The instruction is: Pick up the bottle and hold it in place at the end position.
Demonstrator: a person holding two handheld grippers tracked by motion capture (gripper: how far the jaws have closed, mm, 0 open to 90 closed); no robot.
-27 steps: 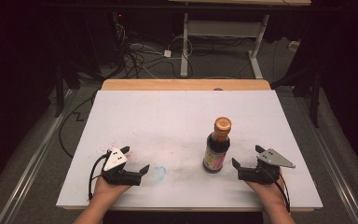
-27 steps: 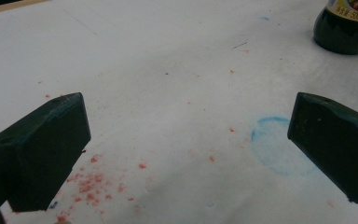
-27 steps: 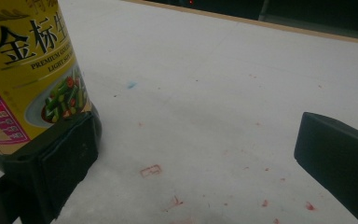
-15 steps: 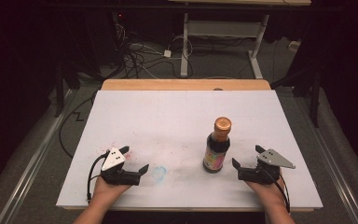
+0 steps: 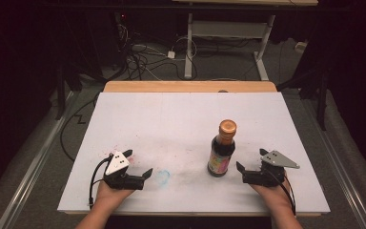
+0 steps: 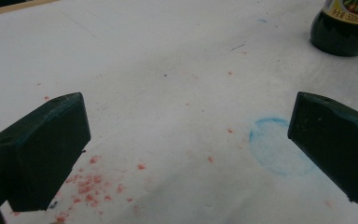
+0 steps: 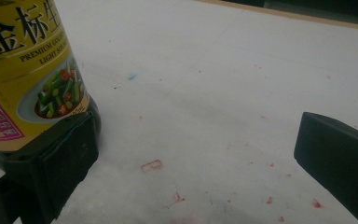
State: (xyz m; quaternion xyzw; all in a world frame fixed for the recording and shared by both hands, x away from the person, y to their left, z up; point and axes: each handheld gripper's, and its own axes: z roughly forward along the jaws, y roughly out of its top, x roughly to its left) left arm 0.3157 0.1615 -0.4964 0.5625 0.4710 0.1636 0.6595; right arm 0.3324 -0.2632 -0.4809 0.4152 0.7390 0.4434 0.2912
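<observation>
Sauce bottle (image 5: 221,150): upright on worktop (image 5: 171,119), roughly 4 o'clock of centre. Right gripper (image 5: 250,167): jaws wide, empty, just beside bottle, perhaps touching. Left gripper (image 5: 137,164): jaws wide, empty, 7 o'clock. Step: probably approach; next, straddle bottle and close.

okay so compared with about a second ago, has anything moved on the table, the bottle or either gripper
Barely anything. The right gripper has crept a little toward the person's right, away from the soy sauce bottle; its jaws remain open, the bottle not between them. Nothing was taken hold of or let go. The left gripper stayed open in place near the blue ring mark, and the bottle stands upright where it was.
</observation>
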